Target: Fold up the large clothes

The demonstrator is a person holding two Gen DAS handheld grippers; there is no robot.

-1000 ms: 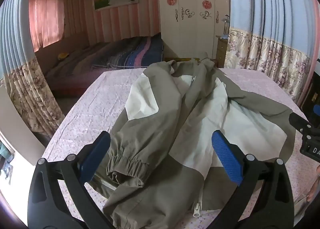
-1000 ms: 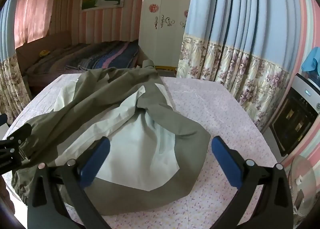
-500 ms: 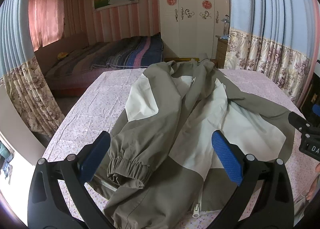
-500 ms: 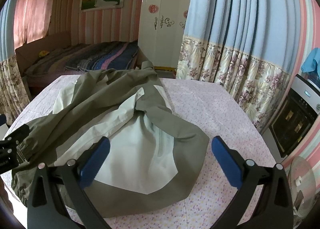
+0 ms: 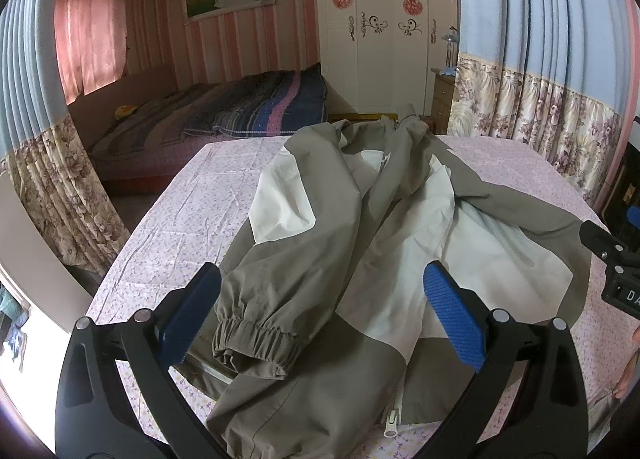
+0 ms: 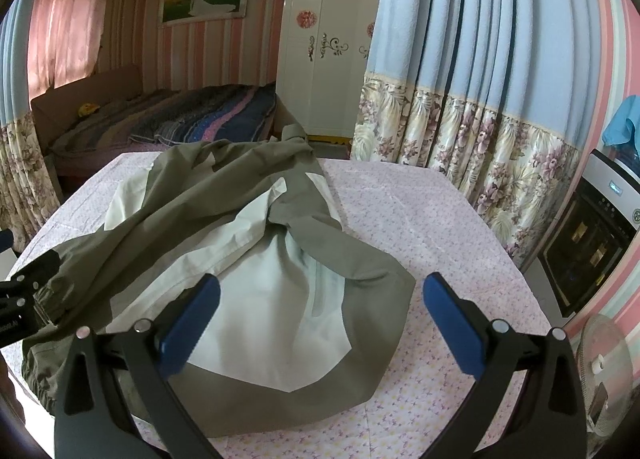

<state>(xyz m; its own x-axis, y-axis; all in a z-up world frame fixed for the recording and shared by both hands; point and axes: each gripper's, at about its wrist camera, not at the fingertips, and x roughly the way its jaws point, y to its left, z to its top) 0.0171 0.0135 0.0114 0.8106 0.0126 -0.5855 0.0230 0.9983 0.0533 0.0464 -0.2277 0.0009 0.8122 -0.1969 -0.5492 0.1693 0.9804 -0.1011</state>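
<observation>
Left wrist view, jacket [image 5: 360,259] hem cut off below, left claw [image 5: 320,311] and right claw [image 6: 320,315] both spread apart, empty

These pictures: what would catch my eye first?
A big olive and cream jacket lies rumpled across the flowered tablecloth, one gathered cuff near the left claw. Both claws, left and right, hang open above it, blue pads wide apart.
</observation>
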